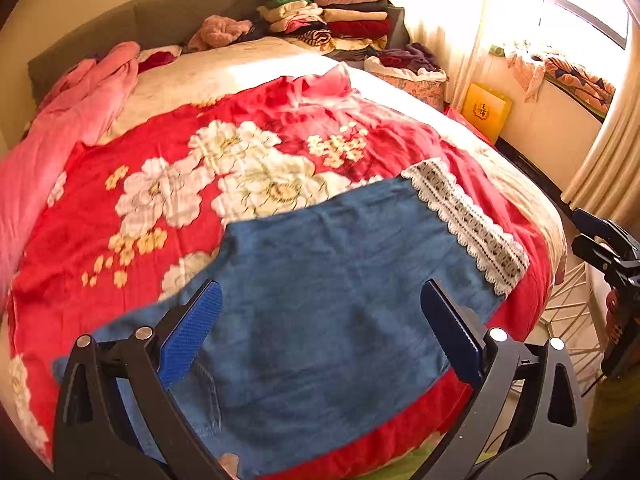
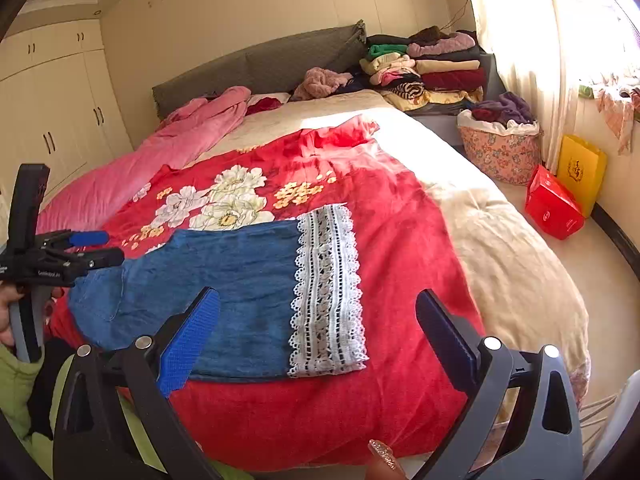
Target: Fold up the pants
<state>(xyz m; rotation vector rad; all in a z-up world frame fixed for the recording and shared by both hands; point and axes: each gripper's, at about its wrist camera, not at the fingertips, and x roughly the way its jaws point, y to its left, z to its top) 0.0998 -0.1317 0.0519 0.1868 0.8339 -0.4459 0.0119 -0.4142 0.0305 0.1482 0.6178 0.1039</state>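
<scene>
Item: blue denim pants with white lace hem [image 2: 224,288], lying flat on your red floral plush blanket [image 2: 400,240] at the bed's near edge (lace cuff toward your right). Your left tool [image 1: 320,328] hovers above the denim, spread, gripping nothing. Your right tool [image 2: 318,334] likewise spread, pinching nothing.
</scene>
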